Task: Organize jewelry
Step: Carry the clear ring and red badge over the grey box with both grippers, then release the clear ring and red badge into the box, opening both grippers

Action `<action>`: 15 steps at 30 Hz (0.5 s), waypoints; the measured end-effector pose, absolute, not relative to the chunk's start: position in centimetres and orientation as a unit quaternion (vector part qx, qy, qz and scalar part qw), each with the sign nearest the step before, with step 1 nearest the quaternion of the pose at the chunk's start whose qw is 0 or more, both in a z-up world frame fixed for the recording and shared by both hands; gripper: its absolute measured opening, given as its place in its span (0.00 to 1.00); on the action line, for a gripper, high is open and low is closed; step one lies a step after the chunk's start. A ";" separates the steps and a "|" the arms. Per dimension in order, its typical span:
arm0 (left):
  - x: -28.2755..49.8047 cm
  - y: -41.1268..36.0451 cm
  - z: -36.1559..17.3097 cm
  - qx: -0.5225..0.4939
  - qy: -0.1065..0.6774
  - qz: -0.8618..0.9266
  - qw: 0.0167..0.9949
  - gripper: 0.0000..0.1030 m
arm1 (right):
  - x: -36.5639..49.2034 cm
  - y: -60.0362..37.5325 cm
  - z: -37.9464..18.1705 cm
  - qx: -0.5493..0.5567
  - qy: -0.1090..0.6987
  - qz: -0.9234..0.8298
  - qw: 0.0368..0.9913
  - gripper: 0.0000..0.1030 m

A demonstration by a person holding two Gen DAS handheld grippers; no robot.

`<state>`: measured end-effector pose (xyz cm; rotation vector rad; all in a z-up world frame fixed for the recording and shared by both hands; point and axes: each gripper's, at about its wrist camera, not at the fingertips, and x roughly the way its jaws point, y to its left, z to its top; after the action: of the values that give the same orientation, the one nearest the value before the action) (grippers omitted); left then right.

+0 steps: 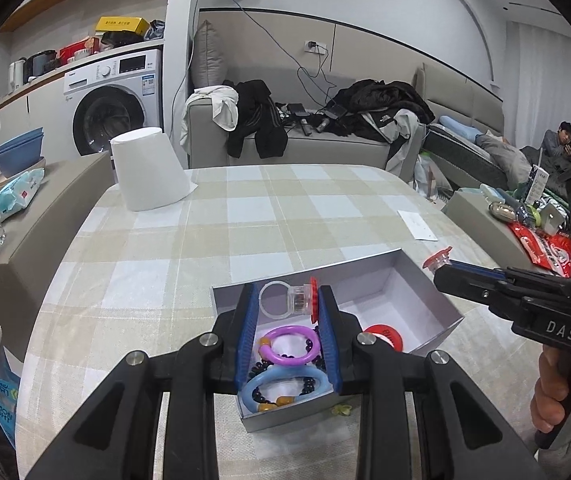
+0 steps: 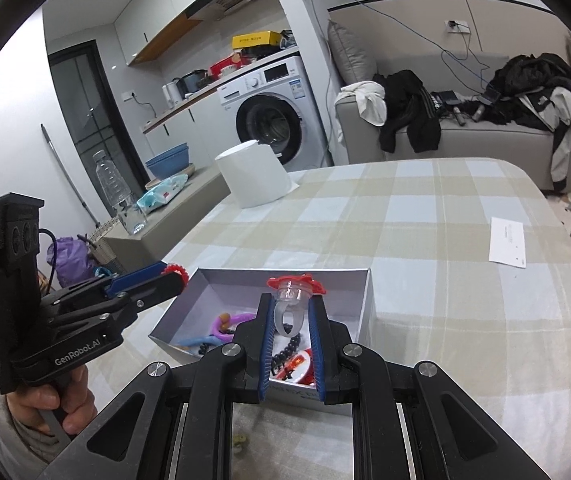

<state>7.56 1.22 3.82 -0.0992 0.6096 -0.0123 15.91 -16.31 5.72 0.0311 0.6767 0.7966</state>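
1. Clear plastic with a red flower top: the toy ring sits pinched between the fingers of the left gripper, which is closed on it and hangs above the near end of the grey box.
2. Matching it, the right gripper is closed on a second clear ring, also above the box.
3. Already inside lie a purple hoop, a blue hoop, a dark bead bracelet and a red badge.
4. Judging by this, sorting is well along; both rings are not yet dropped in.
5. One small yellowish piece lies on the checked tablecloth beside the box, seemingly left to collect.
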 end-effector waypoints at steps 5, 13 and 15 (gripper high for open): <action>7.8 1.1 3.2 -0.045 0.307 -0.002 0.951 0.23 | 15.9 -15.8 5.2 0.009 0.329 0.383 0.863 0.15; 8.1 1.0 2.5 -0.038 0.319 0.002 0.947 0.23 | 16.0 -15.2 4.4 0.001 0.340 0.382 0.859 0.16; 8.2 0.9 2.4 -0.035 0.321 0.003 0.947 0.23 | 16.0 -15.2 4.3 0.000 0.343 0.380 0.859 0.16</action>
<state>8.16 0.86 2.40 -0.0720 0.6527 0.0054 16.04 -15.15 4.29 0.0006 0.7199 0.7988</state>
